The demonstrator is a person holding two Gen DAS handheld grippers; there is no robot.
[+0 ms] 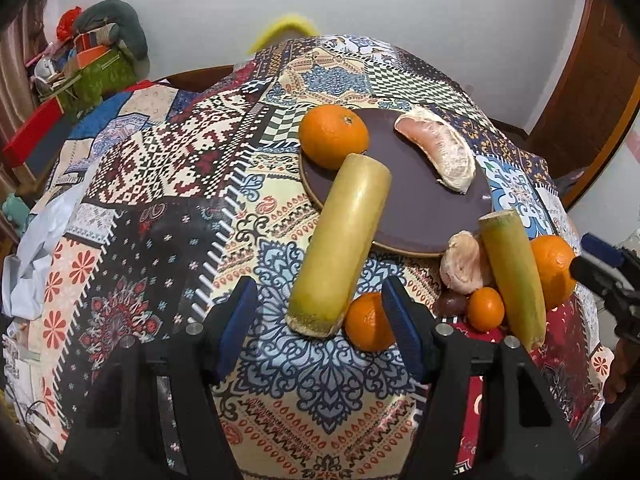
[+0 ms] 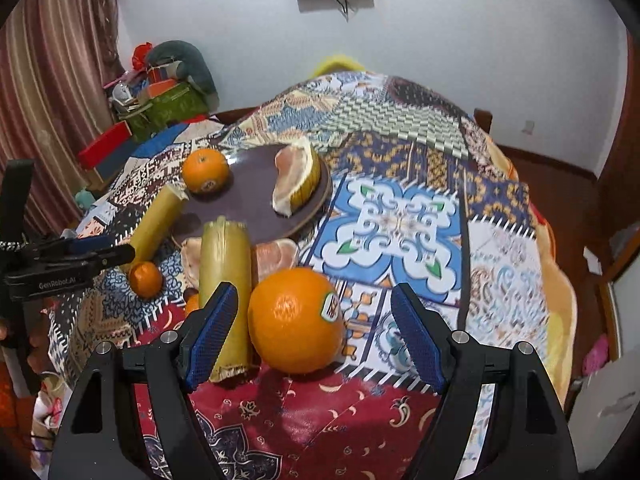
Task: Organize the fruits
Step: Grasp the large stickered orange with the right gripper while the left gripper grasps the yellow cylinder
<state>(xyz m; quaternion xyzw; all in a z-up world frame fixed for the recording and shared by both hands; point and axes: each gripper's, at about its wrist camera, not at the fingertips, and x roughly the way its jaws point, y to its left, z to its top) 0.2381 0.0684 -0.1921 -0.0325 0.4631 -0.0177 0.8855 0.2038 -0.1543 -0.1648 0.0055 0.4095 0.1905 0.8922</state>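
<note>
A dark round plate (image 1: 416, 184) (image 2: 248, 196) on the patterned cloth holds an orange (image 1: 333, 136) (image 2: 205, 170) and a pomelo wedge (image 1: 440, 148) (image 2: 296, 180). A sugarcane piece (image 1: 340, 244) (image 2: 156, 224) leans on the plate rim. My left gripper (image 1: 320, 320) is open, its fingers either side of this cane's near end and a small orange (image 1: 366, 322) (image 2: 145, 279). A second cane piece (image 1: 514, 276) (image 2: 226, 292), peeled pomelo (image 1: 464, 262) and a large stickered orange (image 2: 296, 320) (image 1: 554, 270) lie nearby. My right gripper (image 2: 316, 328) is open around the large orange.
A tiny orange (image 1: 486, 308) and a dark fruit (image 1: 452, 304) sit by the second cane. Clutter and boxes (image 1: 92, 68) stand at the back left. The cloth drops off at the right edge near a wooden door (image 1: 592, 92).
</note>
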